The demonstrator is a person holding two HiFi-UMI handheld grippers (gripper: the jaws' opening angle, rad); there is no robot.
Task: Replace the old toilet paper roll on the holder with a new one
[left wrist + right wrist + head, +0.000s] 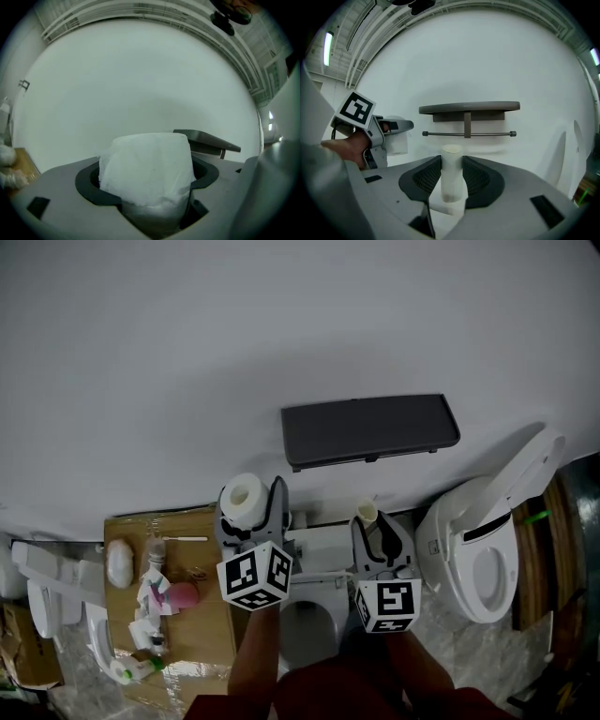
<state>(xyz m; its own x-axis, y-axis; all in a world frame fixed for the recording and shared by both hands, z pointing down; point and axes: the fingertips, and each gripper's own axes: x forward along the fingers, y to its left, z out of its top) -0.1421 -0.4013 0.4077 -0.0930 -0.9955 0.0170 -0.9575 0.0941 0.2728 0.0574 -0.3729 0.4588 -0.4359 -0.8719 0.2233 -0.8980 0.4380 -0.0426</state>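
– White wall (281,334) filled every view, with the dark shelf (370,430) on it and the holder bar (468,134) just under that. What did you have in hand?

– My left gripper (251,495) had its fingers clamped on the new roll (147,164), which stood upright. My right gripper (451,180) had its fingers pinched on the old cardboard tube (366,512). The bar looked bare, so I judged the removal done and the fitting next.

– What did that call for?

– Tipping the roll until its hole lined up with the bar end nearer my left gripper, then sliding it on. The shelf sat close above, and the bar ends carried small knobs.

– Anything else about?

– One toilet (314,615) lay right below both grippers. Another toilet with a raised lid (478,559) stood to the right, and a cluttered cardboard sheet (211,634) lay to the left. The tube wanted putting down somewhere.
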